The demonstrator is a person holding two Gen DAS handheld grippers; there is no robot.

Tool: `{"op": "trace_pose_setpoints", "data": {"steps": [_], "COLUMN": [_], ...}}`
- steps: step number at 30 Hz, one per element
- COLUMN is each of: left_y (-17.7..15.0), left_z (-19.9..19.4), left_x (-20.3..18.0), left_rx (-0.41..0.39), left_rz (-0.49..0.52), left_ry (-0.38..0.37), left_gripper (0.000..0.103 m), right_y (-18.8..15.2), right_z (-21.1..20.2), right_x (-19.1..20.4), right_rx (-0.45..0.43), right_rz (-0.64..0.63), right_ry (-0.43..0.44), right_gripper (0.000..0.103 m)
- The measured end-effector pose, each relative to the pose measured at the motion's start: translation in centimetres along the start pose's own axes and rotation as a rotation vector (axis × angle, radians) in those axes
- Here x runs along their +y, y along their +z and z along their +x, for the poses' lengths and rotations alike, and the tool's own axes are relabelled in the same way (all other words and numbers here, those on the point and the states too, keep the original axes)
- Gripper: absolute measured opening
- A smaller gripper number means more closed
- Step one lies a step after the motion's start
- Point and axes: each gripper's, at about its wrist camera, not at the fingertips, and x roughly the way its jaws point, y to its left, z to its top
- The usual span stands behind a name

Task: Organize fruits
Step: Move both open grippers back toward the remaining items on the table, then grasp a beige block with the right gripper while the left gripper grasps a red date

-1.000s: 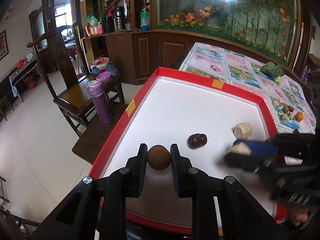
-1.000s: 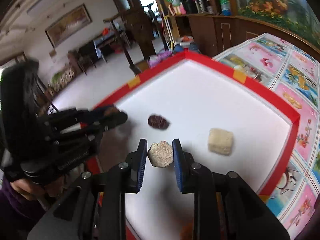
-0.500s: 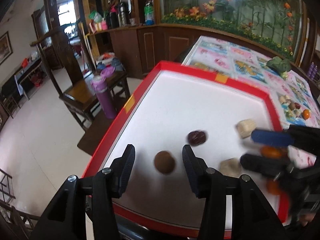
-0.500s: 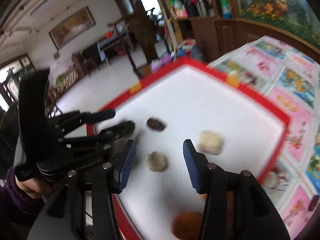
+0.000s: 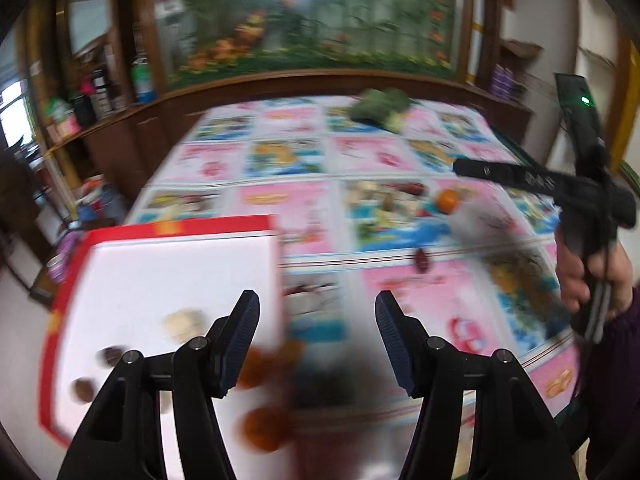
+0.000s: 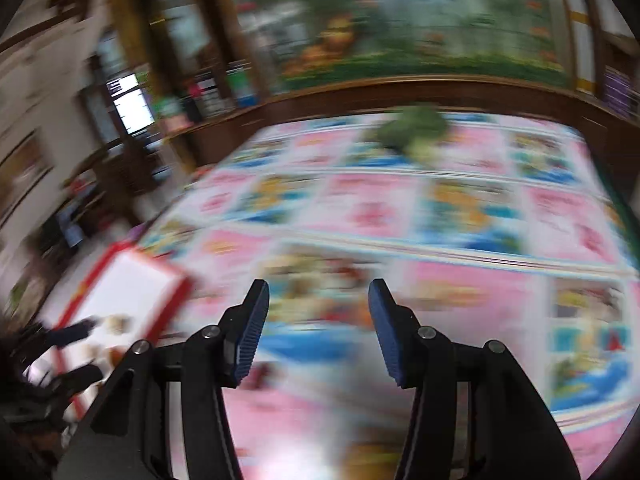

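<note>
My left gripper [image 5: 318, 320] is open and holds nothing, hovering past the right rim of the red-edged white tray [image 5: 180, 224]. In the tray lie a pale lump [image 5: 182, 322], a dark red fruit [image 5: 112, 354] and a brown ball [image 5: 82, 390]. Blurred orange-brown fruits [image 5: 260, 364] sit by the tray's right edge. Loose fruits lie on the tablecloth, among them an orange one [image 5: 446, 200] and a dark date [image 5: 422, 260]. My right gripper [image 6: 318, 308] is open and bare over the cloth. The tray [image 6: 132, 292] is at its lower left. This view is heavily blurred.
A green vegetable [image 5: 380, 110] lies at the far side of the pink patterned tablecloth [image 5: 440, 300]. A hand [image 5: 592, 280] holds the right gripper's black frame [image 5: 532, 180] at the right. A wooden cabinet [image 5: 360, 80] with a flower mural stands behind the table.
Both grippers let go of their items in the tray, the brown ball and the pale lump, opened wide and swung right, off the tray and over the tablecloth.
</note>
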Motion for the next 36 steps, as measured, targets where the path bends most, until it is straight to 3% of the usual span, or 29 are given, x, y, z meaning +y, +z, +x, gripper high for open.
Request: {"op": "trace_pose_setpoints", "data": {"steps": [3, 6, 14, 20, 24, 36], "left_y": [0.8, 1.1, 1.3, 1.8, 1.9, 2.5], "left_z": [2.3, 4.3, 6.6, 7.3, 8.4, 10.8], "left_x": [-2.6, -3.9, -5.4, -6.0, -6.4, -7.5], "left_rx": [0.046, 0.085, 0.146, 0.151, 0.170, 0.185], "left_rz": [0.036, 0.039, 0.037, 0.037, 0.041, 0.046], "left_ry": [-0.041, -0.054, -0.086, -0.109, -0.117, -0.100], "left_gripper": [0.060, 0.060, 0.060, 0.060, 0.059, 0.035], "right_y": [0.0, -0.1, -0.1, -0.1, 0.0, 0.5], "right_z": [0.2, 1.0, 3.8, 6.1, 6.3, 4.0], "right_x": [-4.0, -6.4, -6.2, -5.8, -5.5, -6.4], "right_rx": [0.038, 0.087, 0.153, 0.208, 0.202, 0.156], "right_rz": [0.056, 0.123, 0.140, 0.137, 0.116, 0.165], "right_ry": [-0.068, -0.043, -0.053, -0.076, -0.089, -0.085], "right_gripper": [0.053, 0.053, 0.052, 0.034, 0.031, 0.030]}}
